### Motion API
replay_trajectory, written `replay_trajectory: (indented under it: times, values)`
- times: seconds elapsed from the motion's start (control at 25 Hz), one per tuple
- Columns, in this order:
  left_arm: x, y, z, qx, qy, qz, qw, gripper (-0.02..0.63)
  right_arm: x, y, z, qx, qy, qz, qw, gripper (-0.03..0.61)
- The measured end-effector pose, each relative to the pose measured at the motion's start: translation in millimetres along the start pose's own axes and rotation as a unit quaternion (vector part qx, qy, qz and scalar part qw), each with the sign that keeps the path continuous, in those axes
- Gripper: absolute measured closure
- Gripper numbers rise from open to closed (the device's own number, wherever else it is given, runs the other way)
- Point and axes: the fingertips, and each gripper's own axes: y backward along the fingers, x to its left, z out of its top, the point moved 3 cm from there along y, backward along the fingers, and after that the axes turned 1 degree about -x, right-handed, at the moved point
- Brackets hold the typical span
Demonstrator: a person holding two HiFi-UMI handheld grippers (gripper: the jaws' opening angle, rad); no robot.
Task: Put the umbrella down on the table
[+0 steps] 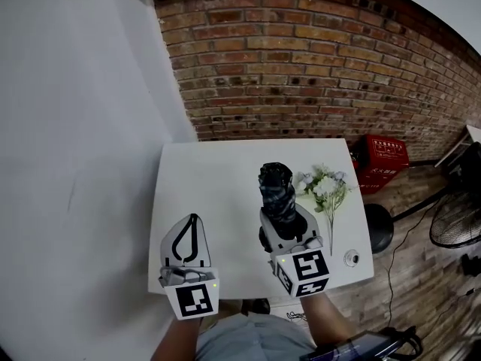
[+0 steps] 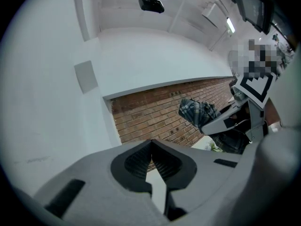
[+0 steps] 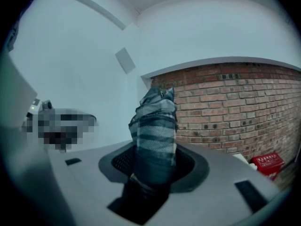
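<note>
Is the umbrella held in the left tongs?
No, the umbrella sits clamped in the right tongs; the left tongs are closed on nothing.

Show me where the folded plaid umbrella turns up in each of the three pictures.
Head view: umbrella at centre, over the table.
Left gripper view: right of centre.
Right gripper view: centre, clamped in the right gripper.
Shared landmark: the brick wall, seen in all three.
</note>
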Motion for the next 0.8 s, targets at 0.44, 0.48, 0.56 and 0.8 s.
replay_trajectory:
  times: [0.44, 0.48, 0.56, 0.8]
  values:
    - [3.6, -21.8, -35.0, 0.029, 0.015, -0.024, 0.9992, 0.604, -0.2, -23.6, -42.1, 0.055, -0.006, -0.013, 0.998, 0.396]
    - [3.3, -23.8, -38.1, 0.031, 0.016, -0.026, 0.9991, 0.604, -1.0, -25.3, -45.8, 0.060, -0.007, -0.015, 0.998, 0.396]
    - [3.0, -27.6, -44.4, 0.036, 0.019, -0.029, 0.9988, 0.604, -2.5, -27.9, -53.6, 0.069, -0.008, -0.017, 0.997, 0.396]
    - [0.5, -36.9, -58.3, 0.050, 0.030, -0.038, 0.9976, 0.604, -7.2, -32.5, -76.2, 0.098, -0.014, -0.024, 0.995, 0.396]
